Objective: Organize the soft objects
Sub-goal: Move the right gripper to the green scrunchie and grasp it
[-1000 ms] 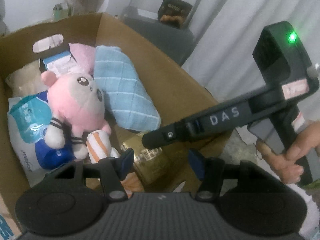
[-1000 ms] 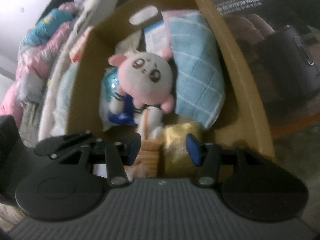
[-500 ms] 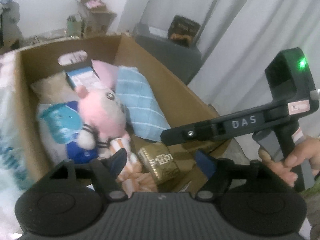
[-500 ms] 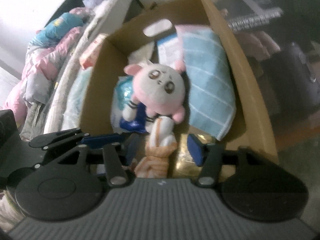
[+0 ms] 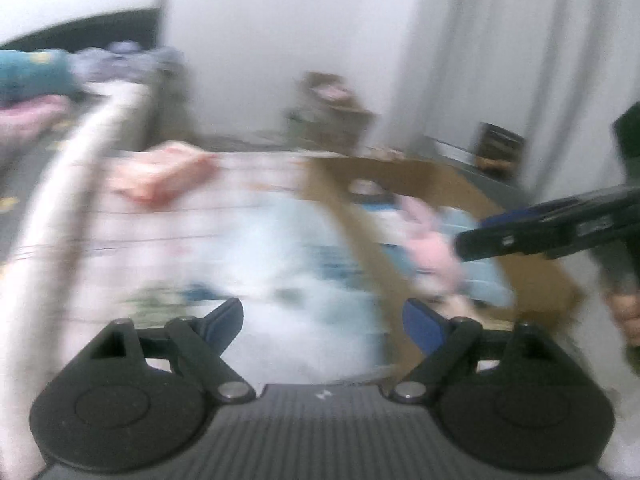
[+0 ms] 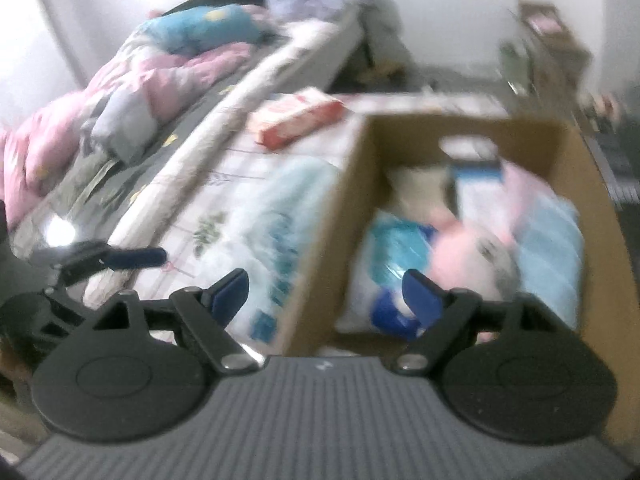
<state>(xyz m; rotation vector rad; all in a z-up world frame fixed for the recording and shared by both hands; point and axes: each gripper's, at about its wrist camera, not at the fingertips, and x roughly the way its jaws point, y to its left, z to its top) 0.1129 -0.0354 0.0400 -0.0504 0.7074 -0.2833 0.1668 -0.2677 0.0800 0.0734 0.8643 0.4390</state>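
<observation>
Beside the bed, on a pale sheet with thin lines, stands a brown cardboard box, and a red and white carton lies on the sheet behind it. Further back a pink quilt and a blue cushion are piled on the bed. A large pale plastic pack with blue print lies just beside the left wall of the box, and this wall stands between the pack and the things inside. Both views are blurred. Inside the box sits a pink plush toy, between a blue and white pack and a light blue quilted cloth. The left gripper has just been opening its jaws; they stand wide apart with nothing between them. The right gripper has also just been opening, its jaws are wide and hold nothing, and it hangs above the near left corner of the box.
</observation>
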